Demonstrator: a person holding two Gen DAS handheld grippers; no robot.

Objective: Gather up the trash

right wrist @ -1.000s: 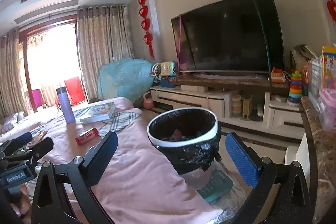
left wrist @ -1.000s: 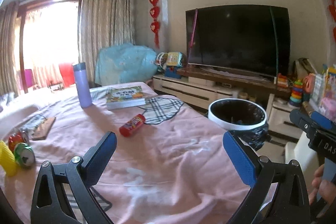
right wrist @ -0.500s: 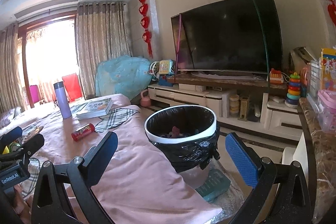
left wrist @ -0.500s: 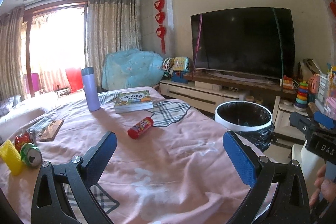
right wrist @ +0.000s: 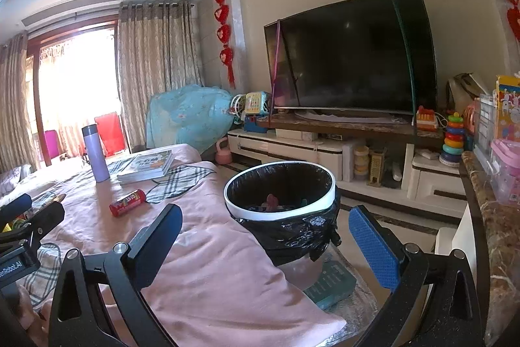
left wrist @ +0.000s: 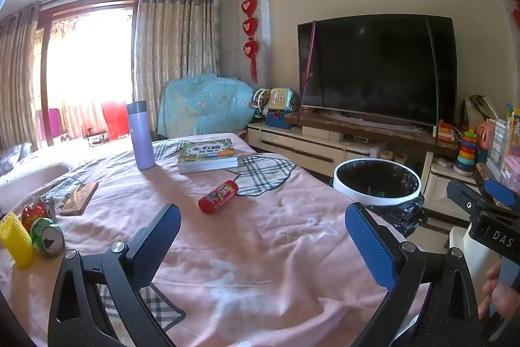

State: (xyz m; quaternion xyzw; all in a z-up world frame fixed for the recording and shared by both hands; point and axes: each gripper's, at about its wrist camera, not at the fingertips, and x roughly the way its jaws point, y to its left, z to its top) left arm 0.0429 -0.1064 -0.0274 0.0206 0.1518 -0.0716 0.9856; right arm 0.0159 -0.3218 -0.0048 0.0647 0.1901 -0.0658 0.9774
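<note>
White-rimmed round bin with black liner beside the pink-clothed table holds some scraps, red cylindrical snack tube lies mid-table, both left gripper and right gripper level, fingers spread wide, empty.

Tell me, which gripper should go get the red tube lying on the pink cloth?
Probably the left gripper. The red tube lies just ahead of its open jaws, while the right gripper, also open, points at the trash bin, with the tube off to its side.
</note>
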